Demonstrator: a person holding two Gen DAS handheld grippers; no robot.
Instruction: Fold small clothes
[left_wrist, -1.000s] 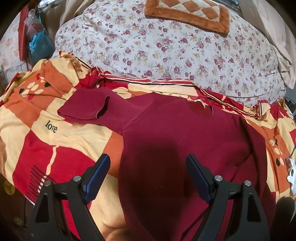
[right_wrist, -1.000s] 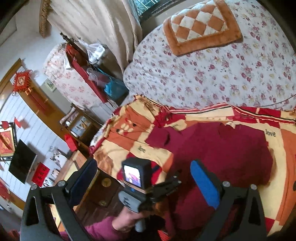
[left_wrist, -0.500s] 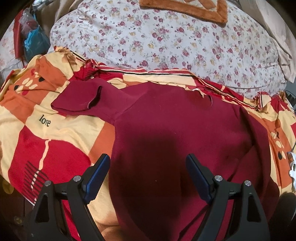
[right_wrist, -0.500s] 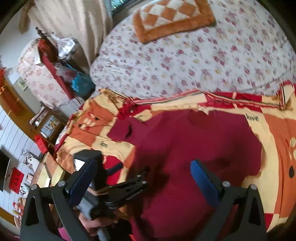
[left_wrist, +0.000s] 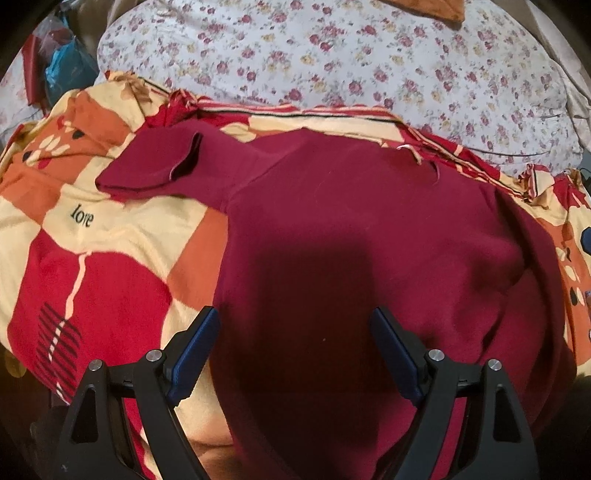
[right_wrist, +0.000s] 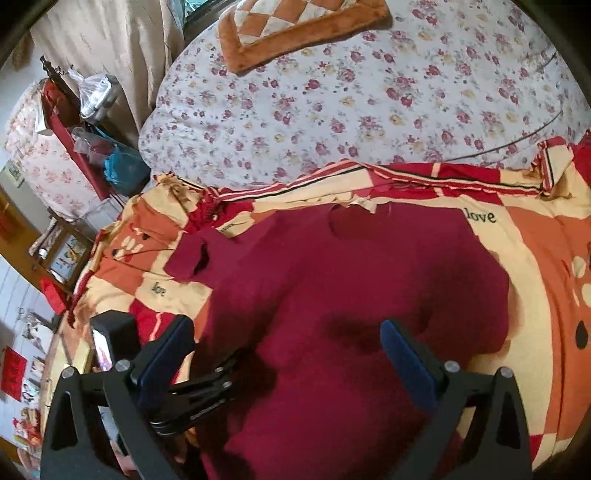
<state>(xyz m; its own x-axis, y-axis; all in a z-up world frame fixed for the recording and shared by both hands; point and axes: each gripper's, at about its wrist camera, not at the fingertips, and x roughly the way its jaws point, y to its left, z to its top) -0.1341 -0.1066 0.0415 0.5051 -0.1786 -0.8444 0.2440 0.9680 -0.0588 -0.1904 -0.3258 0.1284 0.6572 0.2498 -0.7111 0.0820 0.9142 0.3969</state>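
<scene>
In the left wrist view the left tongs (left_wrist: 293, 341) are standing wide apart at the bottom of the frame, gripping nothing, and are hanging over the lower body of the shirt (left_wrist: 369, 229). Their left pad is sitting about over the shirt's left side edge, where maroon cloth is meeting the blanket (left_wrist: 103, 236); whether the pads are touching the cloth I cannot tell. In the right wrist view the right tongs (right_wrist: 286, 349) are likewise gaping wide and empty at the bottom of the frame, over the middle of the shirt, and the left tongs are showing at lower left beneath them.

The shirt is lying spread and mostly flat across the centre of both frames on the patterned blanket, which is covering the near part of the bed. One sleeve (left_wrist: 151, 166) is sticking out toward the upper left, its cuff open. The right side of the shirt is already looking doubled over, with a soft ridge running down the right of the left wrist frame. A floral quilt (left_wrist: 332, 59) is filling the top of the frames.

By my reading, the work is sitting between grasps: one side is seeming folded in, and the left side and sleeve are waiting. The next move is probably calling for the left tongs to come down on the left edge or sleeve, pinch a single layer cleanly, and carry it across toward the middle without dragging the body askew.
</scene>
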